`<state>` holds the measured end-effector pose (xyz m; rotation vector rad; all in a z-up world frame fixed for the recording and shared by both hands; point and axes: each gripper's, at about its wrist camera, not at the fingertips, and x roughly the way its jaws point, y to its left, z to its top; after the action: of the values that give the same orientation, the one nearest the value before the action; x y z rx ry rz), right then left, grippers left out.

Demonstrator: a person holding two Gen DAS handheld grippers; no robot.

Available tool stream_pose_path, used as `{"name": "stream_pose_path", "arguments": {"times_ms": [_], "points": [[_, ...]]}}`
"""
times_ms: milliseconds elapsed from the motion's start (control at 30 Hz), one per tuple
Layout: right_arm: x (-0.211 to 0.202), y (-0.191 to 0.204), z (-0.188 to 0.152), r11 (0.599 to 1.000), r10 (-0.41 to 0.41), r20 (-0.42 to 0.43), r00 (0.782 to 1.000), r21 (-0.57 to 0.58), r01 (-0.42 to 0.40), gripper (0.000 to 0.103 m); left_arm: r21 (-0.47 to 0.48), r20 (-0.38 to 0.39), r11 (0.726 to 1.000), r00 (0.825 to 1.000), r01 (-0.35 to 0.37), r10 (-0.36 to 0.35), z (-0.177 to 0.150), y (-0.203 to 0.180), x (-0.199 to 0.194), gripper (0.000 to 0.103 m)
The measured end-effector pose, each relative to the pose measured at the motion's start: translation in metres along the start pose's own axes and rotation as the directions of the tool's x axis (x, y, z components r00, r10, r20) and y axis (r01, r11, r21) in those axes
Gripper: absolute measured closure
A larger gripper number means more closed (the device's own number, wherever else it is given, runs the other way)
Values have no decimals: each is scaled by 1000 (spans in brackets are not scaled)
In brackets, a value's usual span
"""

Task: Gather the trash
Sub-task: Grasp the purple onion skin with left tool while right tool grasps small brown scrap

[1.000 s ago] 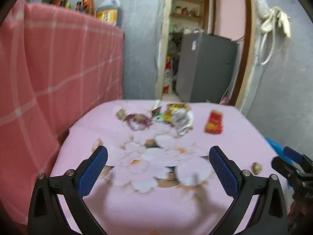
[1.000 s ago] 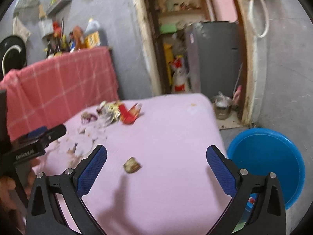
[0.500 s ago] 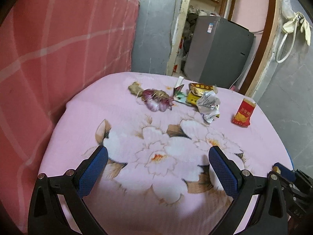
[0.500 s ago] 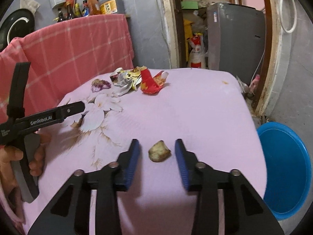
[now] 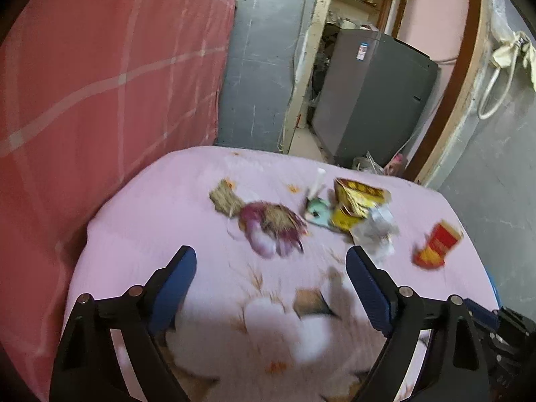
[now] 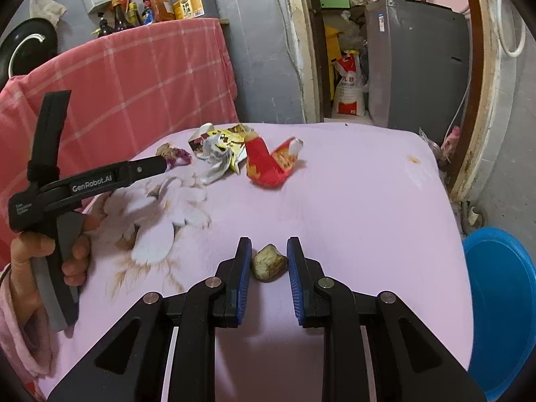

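A small brown scrap [image 6: 269, 263] lies on the pink floral tablecloth [image 6: 368, 201]. My right gripper [image 6: 269, 246] straddles it, jaws closing, with the blue pads right beside its two sides. In the left wrist view my left gripper [image 5: 271, 258] is wide and closing. A purple wrapper [image 5: 271, 231] lies just past its tips, untouched. Beyond that are a yellow wrapper [image 5: 355, 201], crumpled silver foil [image 5: 375, 227] and a red packet [image 5: 435, 244]. The right wrist view shows the same red packet [image 6: 268, 164] and the left gripper [image 6: 162, 165] held in a hand [image 6: 43, 251].
A blue basin [image 6: 499, 301] stands on the floor beside the table's right edge. A red checked cloth [image 5: 100, 83] covers a counter on the left. A grey appliance [image 6: 418, 60] stands in the doorway behind.
The right jaws went from wide apart to close around the brown scrap. The left gripper moved forward to the wrapper pile and its jaws narrowed a little.
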<state>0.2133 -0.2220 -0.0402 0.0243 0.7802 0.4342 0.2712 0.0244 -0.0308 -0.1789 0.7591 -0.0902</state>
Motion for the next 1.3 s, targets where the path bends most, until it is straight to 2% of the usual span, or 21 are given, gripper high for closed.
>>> {"name": "stream_pose_path", "arguments": {"times_ms": [167,467,700,967,1300], "points": [[8,0,9,1000,11,-8,1000,7,-11,83,-28,-73,1000,997,5,-7,16,9,22,30],[13,0,10,1000,3,-12,1000,8,-3,83,-12,-111,1000,994,-28,27,29,9,41,50],[16,0,10,1000,-1,-18,1000,12,2,83,1,-133,1000,991,-5,5,27,5,47,76],[15,2,9,1000,-13,-1,1000,14,13,83,-6,-103,1000,994,27,-27,18,1,29,80],[-6,1,3,999,-17,77,997,37,14,83,74,-42,991,993,109,-106,-29,-33,-20,81]]}}
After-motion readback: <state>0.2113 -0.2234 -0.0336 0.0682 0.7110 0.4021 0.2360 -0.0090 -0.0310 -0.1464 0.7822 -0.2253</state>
